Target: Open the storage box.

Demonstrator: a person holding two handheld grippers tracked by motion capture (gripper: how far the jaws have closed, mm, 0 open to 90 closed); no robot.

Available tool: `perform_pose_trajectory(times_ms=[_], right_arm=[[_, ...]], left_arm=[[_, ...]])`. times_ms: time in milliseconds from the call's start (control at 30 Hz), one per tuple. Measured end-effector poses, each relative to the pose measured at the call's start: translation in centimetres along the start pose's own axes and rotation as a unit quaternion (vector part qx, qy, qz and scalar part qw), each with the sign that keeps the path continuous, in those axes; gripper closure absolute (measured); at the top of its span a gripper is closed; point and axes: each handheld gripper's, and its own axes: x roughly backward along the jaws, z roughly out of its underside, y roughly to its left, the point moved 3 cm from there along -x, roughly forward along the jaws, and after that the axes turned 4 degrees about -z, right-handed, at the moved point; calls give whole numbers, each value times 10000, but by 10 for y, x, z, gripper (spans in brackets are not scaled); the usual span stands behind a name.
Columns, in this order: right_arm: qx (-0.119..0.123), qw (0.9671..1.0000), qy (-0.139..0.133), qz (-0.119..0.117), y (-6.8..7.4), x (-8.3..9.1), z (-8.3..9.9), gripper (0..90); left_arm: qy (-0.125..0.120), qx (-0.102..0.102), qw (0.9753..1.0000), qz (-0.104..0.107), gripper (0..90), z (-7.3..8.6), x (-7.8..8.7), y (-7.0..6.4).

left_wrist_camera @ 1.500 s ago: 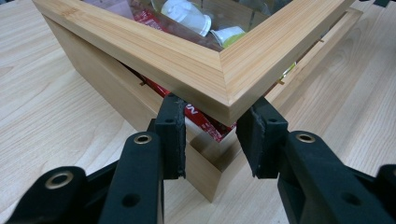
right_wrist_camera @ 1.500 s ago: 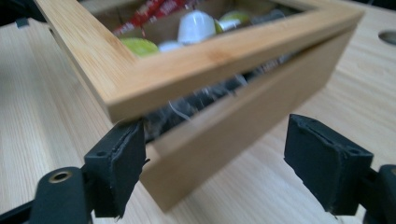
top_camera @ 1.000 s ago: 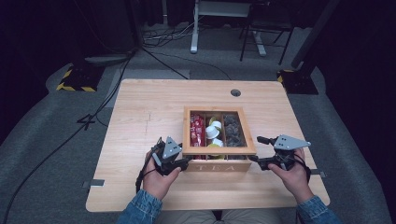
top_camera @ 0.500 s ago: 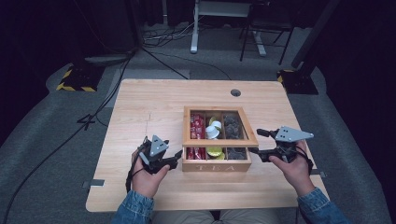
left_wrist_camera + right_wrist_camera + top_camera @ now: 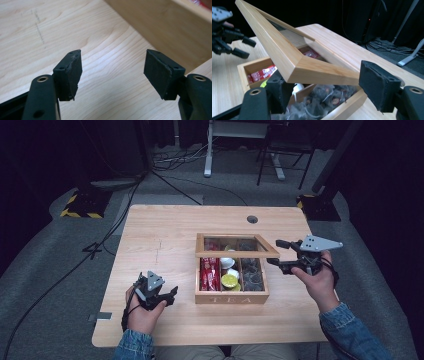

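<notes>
Box (image 5: 231, 292) sits in the middle of the table (image 5: 165, 230), its lid (image 5: 236, 253) half up. Left gripper (image 5: 112, 72) is open over bare wood. Right gripper (image 5: 322, 82) is open under the lid's corner, lifting. Next, I think, push it farther back.

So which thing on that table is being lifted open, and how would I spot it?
On the light wooden table stands a wooden box lettered TEA on its front, with compartments of red packets, small cups and dark bags. Its lid, a wooden frame around a clear pane, is tilted up, with the right gripper at its right corner. Nothing else there is hinged or see-through.
</notes>
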Motion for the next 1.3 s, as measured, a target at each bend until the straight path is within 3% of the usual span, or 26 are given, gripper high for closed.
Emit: perform_pose_trajectory(times_ms=[333, 800, 1300], right_arm=[[-100, 9999, -57, -72, -16, -10, -19, 370], [-455, 9985, -240, -161, -44, -21, -47, 426], [-623, 9975, -331, 16, -72, -37, -75, 481]], left_arm=[[72, 80, 9998, -175, 301, 12, -10, 16], [254, 191, 9994, -109, 284, 12, -23, 22], [359, 216, 9991, -115, 276, 12, -35, 32]])
